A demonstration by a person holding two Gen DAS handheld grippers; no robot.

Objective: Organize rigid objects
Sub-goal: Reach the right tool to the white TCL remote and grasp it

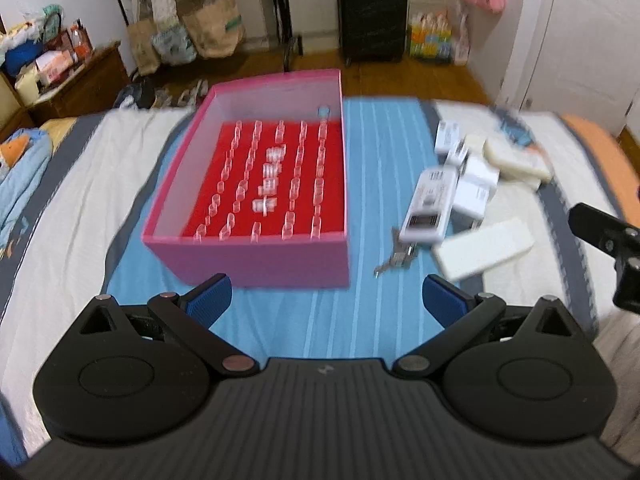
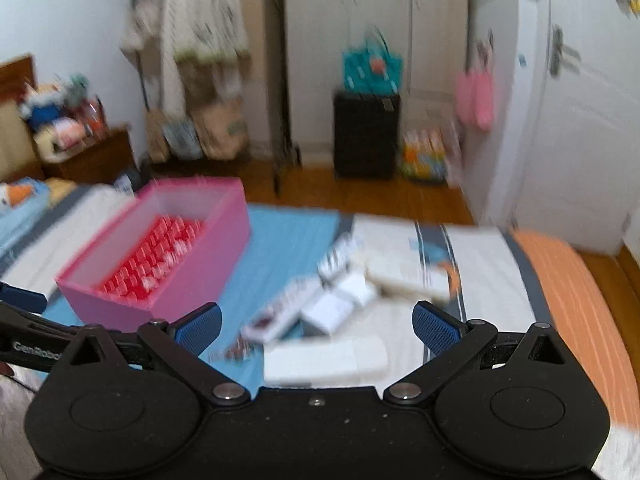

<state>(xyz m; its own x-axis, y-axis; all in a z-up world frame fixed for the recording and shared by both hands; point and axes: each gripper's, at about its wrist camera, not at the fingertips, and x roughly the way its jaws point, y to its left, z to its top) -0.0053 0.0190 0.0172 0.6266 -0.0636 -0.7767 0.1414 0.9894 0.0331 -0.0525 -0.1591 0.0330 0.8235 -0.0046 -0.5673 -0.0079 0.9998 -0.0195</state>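
A pink box (image 1: 256,258) with a red lining and rows of clear dividers sits on the bed; it also shows in the right wrist view (image 2: 192,280). To its right lies a pile of white rigid objects (image 1: 472,184): a long white device (image 1: 430,208), a flat white bar (image 1: 484,248), cream blocks and keys (image 1: 394,262). The pile shows blurred in the right wrist view (image 2: 332,308). My left gripper (image 1: 326,300) is open and empty, just in front of the box. My right gripper (image 2: 316,324) is open and empty above the white bar (image 2: 326,358).
The bed has a blue striped sheet (image 1: 360,320), white covers and an orange edge (image 2: 572,300). Beyond it are a wooden floor, a black suitcase (image 1: 372,20), hanging bags, a cluttered nightstand (image 1: 80,80) and a white door (image 2: 580,120).
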